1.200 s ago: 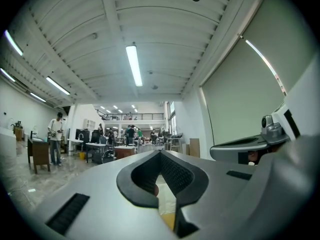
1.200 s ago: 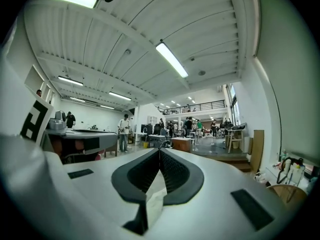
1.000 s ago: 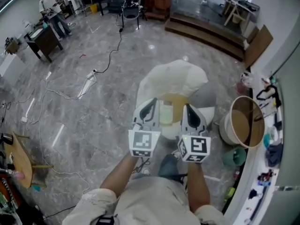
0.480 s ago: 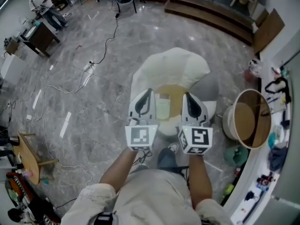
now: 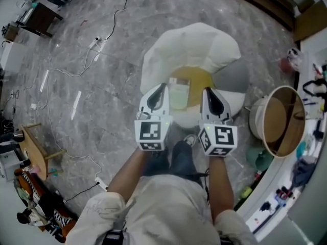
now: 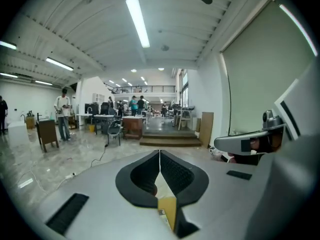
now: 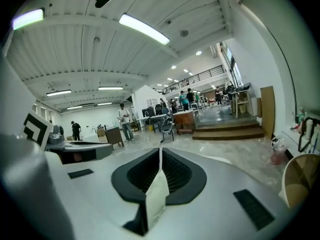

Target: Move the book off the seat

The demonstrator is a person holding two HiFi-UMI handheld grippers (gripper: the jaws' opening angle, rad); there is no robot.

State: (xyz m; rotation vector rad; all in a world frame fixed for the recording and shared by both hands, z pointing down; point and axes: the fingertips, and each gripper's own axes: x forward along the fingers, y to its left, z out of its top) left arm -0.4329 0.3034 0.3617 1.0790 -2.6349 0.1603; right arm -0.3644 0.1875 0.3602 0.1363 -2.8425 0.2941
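The left tongs (image 6: 159, 156) are pressing their jaws together with nothing pinched, and only a sliver of yellow is showing through the gap beneath the tips. The right tongs (image 7: 160, 153) are pressed together in the same way and are empty, with a pale wedge showing through their gap. Both are pointing level into the room. In the head view they are hovering side by side over the near edge of the chair (image 5: 189, 42), a soft white one.

The book (image 5: 179, 93), pale green, is lying flat on the chair's round yellow seat pad (image 5: 198, 81). From above it is showing between the two tongs, and neither is touching it.

The person's shoe (image 5: 190, 140) is standing just on the near side of the chair. A round tub (image 5: 278, 121) with a wooden-brown inside is sitting to the right of the chair. To the chair's left, a cable (image 5: 76, 73) is trailing across the grey marbled floor (image 5: 102, 126), and a low wooden stool (image 5: 33, 149) is standing well to the left of the chair.
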